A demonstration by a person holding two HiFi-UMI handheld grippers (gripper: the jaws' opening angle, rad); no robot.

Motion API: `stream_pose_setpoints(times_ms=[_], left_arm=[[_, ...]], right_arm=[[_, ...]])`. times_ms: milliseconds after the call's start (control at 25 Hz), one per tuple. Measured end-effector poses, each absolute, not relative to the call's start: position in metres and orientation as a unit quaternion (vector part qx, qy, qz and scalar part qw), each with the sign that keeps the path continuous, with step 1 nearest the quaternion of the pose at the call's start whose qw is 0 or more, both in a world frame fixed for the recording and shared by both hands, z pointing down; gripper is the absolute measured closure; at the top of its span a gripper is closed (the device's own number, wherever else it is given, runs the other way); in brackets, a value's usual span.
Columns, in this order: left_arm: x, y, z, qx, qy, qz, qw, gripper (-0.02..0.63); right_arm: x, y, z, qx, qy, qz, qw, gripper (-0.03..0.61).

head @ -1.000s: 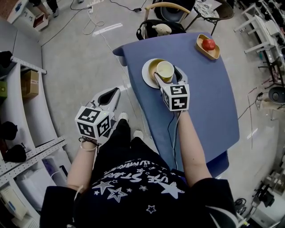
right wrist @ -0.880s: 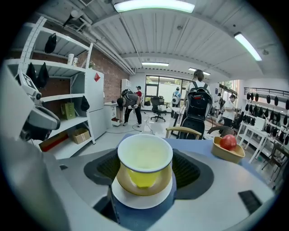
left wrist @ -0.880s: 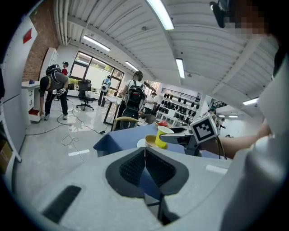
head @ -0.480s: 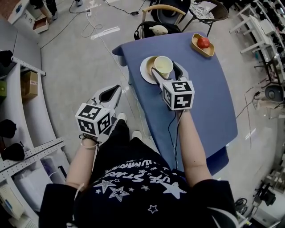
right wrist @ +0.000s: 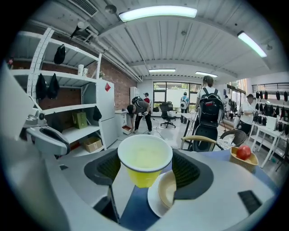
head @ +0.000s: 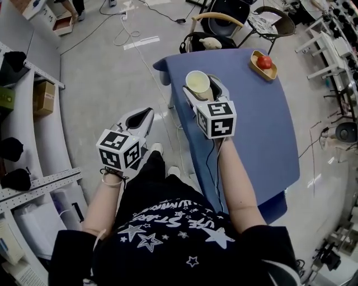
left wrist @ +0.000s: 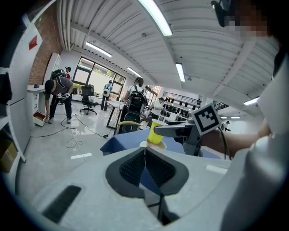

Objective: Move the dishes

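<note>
While the blue rectangular table (head: pixel 263 128) takes up the right of the head view, white metal shelving (head: pixel 28 111) runs down the left. Bare grey floor (head: pixel 100 72) lies between them. A black chair with a curved wooden armrest (head: pixel 217 10) stands just beyond the table's far edge.

The left gripper (head: pixel 140 118) hangs over the floor, well off the table's left edge. Its own view shows the dark ribbed pads pressed together with nothing between them (left wrist: pixel 145 152).

The right gripper (head: pixel 204 86) reaches in over the table's left edge, near the far left corner. Its jaws are spread to the width of a cup and clamp it on both sides (right wrist: pixel 146 169).

Below it, a round white plate with a cream centre (right wrist: pixel 165 194) lies flat on the cloth. The gripper hides most of it from the head camera. A small yellow wooden dish (head: pixel 258 67) sits in the far right corner, well apart from the plate, with a red apple (head: pixel 264 61) in it.

The yellow paper cup with a white rim (head: pixel 198 82) stands upright between the pads, its long axis vertical and its open mouth facing up (right wrist: pixel 145 155). It sits over the plate's left part. Whether its base touches the plate cannot be told.
</note>
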State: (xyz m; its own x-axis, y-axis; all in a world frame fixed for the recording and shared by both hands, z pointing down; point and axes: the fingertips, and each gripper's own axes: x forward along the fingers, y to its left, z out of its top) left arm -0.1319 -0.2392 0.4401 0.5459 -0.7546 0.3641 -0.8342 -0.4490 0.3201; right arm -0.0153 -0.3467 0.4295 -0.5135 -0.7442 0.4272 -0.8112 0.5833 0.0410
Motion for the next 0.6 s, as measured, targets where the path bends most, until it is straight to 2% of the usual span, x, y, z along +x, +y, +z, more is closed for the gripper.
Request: stream_pose_setpoints(times_ms=[600], left_arm=[[-0.192, -0.275, 0.463, 0.829, -0.488, 0.089, 0.257, 0.592]], right_arm=[[-0.060, -0.435, 0.465, 0.486, -0.841, 0.095, 0.218, 0.219]])
